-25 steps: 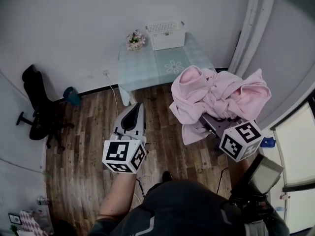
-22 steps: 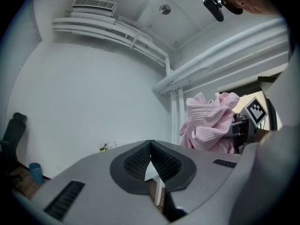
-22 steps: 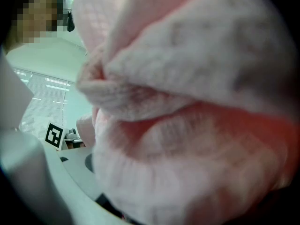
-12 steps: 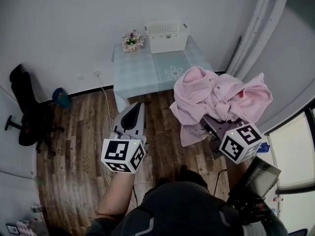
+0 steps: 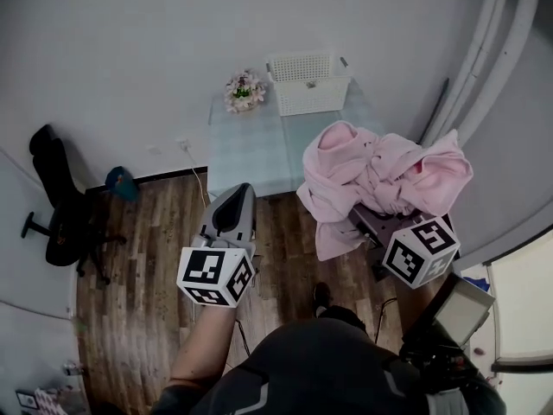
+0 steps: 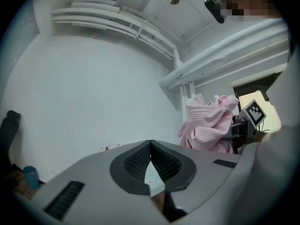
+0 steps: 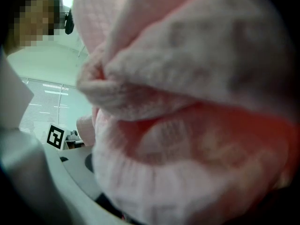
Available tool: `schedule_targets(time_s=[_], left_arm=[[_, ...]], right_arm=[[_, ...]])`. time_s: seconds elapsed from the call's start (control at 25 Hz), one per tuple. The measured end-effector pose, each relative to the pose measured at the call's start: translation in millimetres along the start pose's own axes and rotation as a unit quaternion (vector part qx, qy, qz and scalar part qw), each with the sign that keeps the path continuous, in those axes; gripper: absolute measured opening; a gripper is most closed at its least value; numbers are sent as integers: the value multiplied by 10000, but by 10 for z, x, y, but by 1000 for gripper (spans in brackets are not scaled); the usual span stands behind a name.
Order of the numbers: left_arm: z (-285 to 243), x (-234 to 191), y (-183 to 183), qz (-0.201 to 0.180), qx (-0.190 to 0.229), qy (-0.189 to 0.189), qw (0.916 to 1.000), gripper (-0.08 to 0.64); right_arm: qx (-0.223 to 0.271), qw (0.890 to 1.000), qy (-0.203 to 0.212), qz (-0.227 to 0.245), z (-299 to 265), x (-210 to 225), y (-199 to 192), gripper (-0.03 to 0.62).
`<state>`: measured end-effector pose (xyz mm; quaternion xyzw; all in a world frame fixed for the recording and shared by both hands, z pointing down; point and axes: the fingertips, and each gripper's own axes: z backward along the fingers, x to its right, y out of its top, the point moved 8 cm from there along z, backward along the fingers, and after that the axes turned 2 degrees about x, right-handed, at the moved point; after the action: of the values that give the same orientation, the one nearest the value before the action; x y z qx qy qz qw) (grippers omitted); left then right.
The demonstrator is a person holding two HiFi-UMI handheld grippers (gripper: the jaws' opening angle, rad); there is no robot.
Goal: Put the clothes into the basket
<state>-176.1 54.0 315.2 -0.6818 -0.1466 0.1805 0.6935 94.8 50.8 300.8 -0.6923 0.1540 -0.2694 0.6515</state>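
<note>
**Head view.** The left tongs (image 5: 238, 195) are held over bare wooden floor (image 5: 138, 284), with open room on both sides of them. The right tongs (image 5: 373, 226) carry a bundled pink garment (image 5: 380, 173). It is heaped over their front and hangs clear of the floor, and its far edge overlaps the near right corner of the surface (image 5: 251, 150). That pale blue surface stands against the wall. On its far right part, next to the wall, sits the white basket (image 5: 308, 82), which looks empty. A small bunch of flowers (image 5: 244, 90) is just to the left of the basket. The rest of the top is bare. To the left, well apart, a black office chair (image 5: 59, 206) and a blue bin (image 5: 121, 182) stand near the wall. On the right, pale pipes (image 5: 484, 67) run along the room's edge.

**Left gripper view.** The left tongs are clenched tip to tip with nothing between them, and a sliver of the surface shows through the slit below. The garment and the right marker cube are off to the right, in front of a plain white wall.

**Right gripper view.** Pink cloth fills nearly the whole view and wraps the jaws, so the right tongs are grasping the garment. The left marker cube shows small at the left.
</note>
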Motion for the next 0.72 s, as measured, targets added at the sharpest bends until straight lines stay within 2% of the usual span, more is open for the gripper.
schedule_targets(time_s=[0.12, 0.36, 0.72], left_arm=[[-344, -53, 77, -91, 79, 48, 9999, 9], [-1540, -128, 167, -198, -16, 243, 9995, 9], [-2295, -244, 111, -169, -105, 434, 9989, 9]], right_arm=[[75, 9999, 107, 29, -220, 281, 89, 382], [26, 9997, 224, 26, -886, 1319, 342, 382], [30, 9992, 360, -150, -1460, 2037, 389, 382]])
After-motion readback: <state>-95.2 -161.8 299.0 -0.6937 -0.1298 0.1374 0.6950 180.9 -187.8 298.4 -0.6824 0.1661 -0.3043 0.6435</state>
